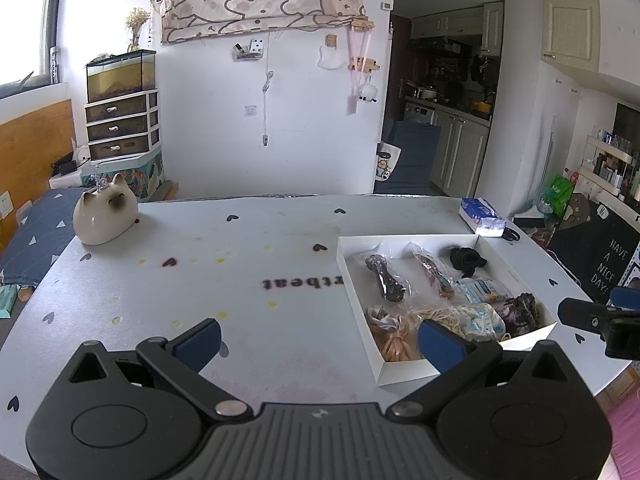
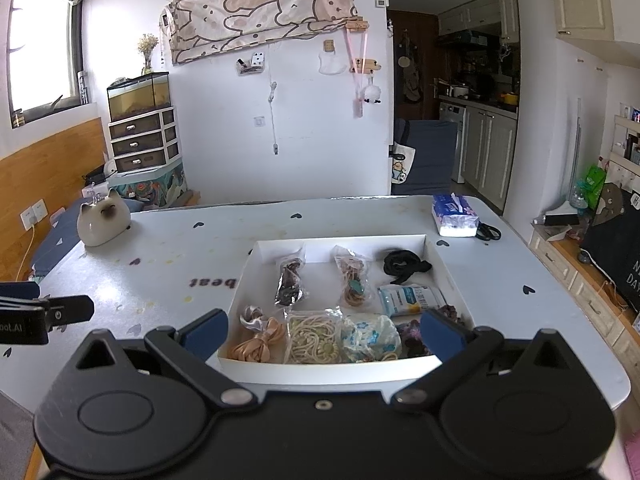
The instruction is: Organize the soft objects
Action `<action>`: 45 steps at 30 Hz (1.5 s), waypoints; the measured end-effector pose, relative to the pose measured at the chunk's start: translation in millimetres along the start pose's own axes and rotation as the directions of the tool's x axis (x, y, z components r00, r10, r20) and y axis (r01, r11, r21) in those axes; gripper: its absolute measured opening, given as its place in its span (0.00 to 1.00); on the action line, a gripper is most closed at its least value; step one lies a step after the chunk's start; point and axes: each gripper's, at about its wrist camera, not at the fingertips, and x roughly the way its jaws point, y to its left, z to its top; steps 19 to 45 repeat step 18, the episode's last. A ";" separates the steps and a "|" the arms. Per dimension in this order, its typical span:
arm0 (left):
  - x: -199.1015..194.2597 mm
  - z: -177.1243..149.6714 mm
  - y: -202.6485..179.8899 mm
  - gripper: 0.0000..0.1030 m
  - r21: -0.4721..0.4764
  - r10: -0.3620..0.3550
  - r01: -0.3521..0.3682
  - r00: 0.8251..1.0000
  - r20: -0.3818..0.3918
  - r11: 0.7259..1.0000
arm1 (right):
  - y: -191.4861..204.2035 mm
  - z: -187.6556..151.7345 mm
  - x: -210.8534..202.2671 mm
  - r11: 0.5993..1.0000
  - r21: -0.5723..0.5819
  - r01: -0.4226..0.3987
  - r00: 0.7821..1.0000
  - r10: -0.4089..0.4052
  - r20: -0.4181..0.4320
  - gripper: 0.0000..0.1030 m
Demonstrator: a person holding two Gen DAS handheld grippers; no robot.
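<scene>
- The white tray (image 2: 434, 252) of soft objects sits directly ahead of the right gripper (image 2: 324, 330), its near wall just beyond the blue fingertips; from the left gripper (image 1: 320, 344) it lies ahead and to the right, with the right-hand pad overlapping its near corner in that view.
- Both claws are released: the jaws of each stand wide apart with nothing between them.
- Nearest the right claw lie a peach satin ribbon (image 2: 260, 342), a bagged coil of cream cord (image 2: 314, 338) and a blue-flowered cloth piece (image 2: 370, 338); farther off are a dark bagged item (image 2: 290, 284), a bag of brown bands (image 2: 352, 280), a black cloth band (image 2: 404, 266) and a white-and-blue packet (image 2: 412, 298).
- The step looks like picking one item out. It would go best with the right claw lowered over the middle of a single item, the cord bag being closest, closing on bunched material rather than a slippery bag edge, and lifting straight up so neighbours are not dragged.
- The left claw could steady the tray's near corner if it slides.
- A dark purple patterned piece (image 2: 414, 330) is partly hidden behind the right claw's right finger; what it is cannot be told.
- Bag contents are blurred, and no destination for sorted items is evident.
- Beyond the tray stand a tissue box (image 2: 454, 212) and, far to the left, a ceramic cat (image 2: 104, 216).
</scene>
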 end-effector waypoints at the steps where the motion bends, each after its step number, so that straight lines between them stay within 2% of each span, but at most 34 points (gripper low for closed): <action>1: 0.4 -0.1 0.0 1.00 0.000 0.001 -0.001 1.000 -0.001 1.000 | 0.2 0.0 -0.1 1.000 0.000 0.000 1.000 0.000 0.000 1.00; 45: -5.9 -3.2 3.5 1.00 0.000 0.018 -0.018 1.000 0.005 1.000 | 3.7 -2.3 -6.2 1.000 0.000 -0.011 1.000 0.011 0.008 1.00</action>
